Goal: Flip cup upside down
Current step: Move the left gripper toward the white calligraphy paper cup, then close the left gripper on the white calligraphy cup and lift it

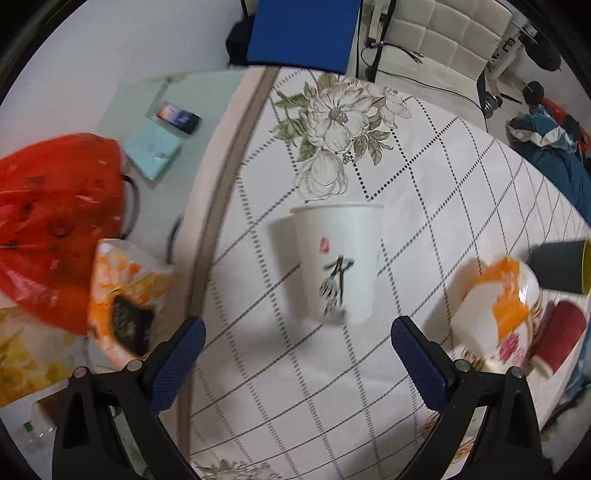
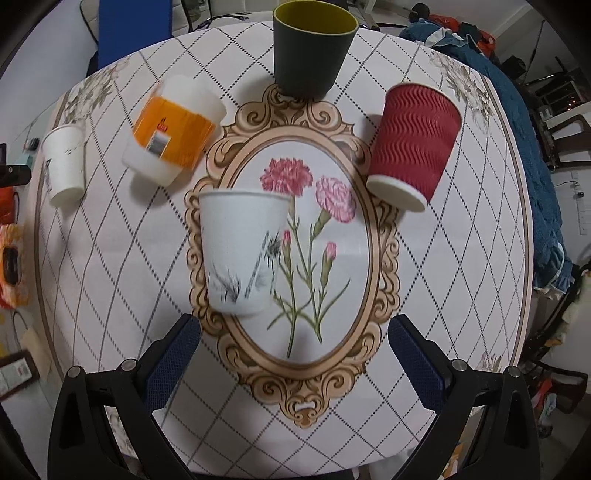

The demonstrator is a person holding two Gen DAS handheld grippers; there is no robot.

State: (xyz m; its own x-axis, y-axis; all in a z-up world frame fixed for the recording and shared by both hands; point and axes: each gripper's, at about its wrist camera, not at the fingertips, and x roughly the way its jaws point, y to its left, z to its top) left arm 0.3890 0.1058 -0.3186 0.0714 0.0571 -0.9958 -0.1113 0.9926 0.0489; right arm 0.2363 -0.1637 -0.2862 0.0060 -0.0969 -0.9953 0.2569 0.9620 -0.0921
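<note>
A white paper cup with ink drawing stands upright on the tablecloth, just ahead of my open, empty left gripper; it also shows far left in the right wrist view. Another white cup with ink grass marks stands upright on the flower medallion, ahead and left of my open, empty right gripper. A red ribbed cup stands rim down. A dark cup with yellow inside stands upright. An orange-and-white cup stands beside it.
The round table has a white diamond-pattern cloth. In the left wrist view a red plastic bag, a snack packet, a teal notebook and a phone lie left. A blue chair back stands behind.
</note>
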